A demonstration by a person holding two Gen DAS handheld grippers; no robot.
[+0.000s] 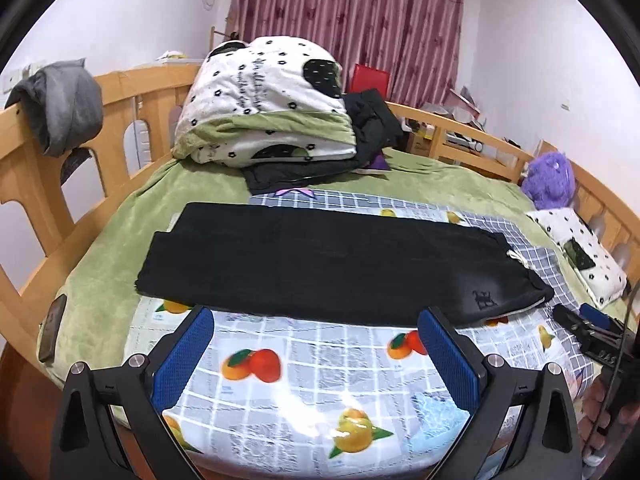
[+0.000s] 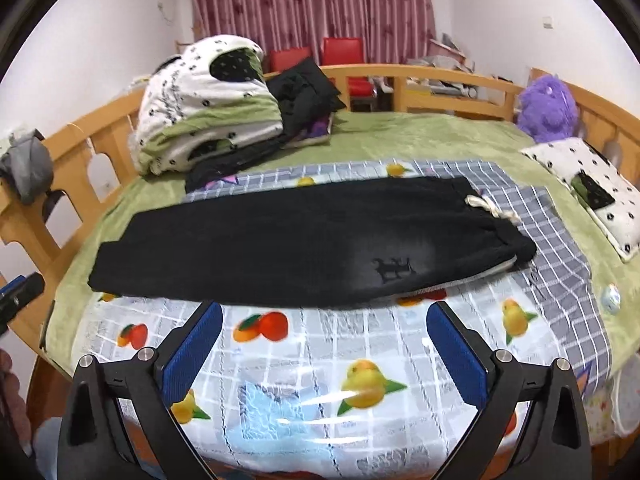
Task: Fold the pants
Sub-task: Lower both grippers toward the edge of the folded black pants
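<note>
Black pants (image 1: 328, 264) lie flat on a fruit-print plastic sheet (image 1: 304, 372), folded lengthwise, leg ends at the left, waistband with a white drawstring (image 1: 518, 258) at the right. They also show in the right wrist view (image 2: 304, 240) with the drawstring (image 2: 490, 206). My left gripper (image 1: 316, 320) is open and empty, hovering just before the pants' near edge. My right gripper (image 2: 326, 312) is open and empty, also just short of the near edge. The right gripper shows at the right edge of the left wrist view (image 1: 592, 332).
A folded quilt (image 1: 264, 104) and dark clothes (image 1: 372, 128) are piled at the back of the bed. A purple plush toy (image 2: 546, 104) and a spotted pillow (image 2: 592, 192) lie at the right. Wooden rails (image 1: 132, 88) ring the bed.
</note>
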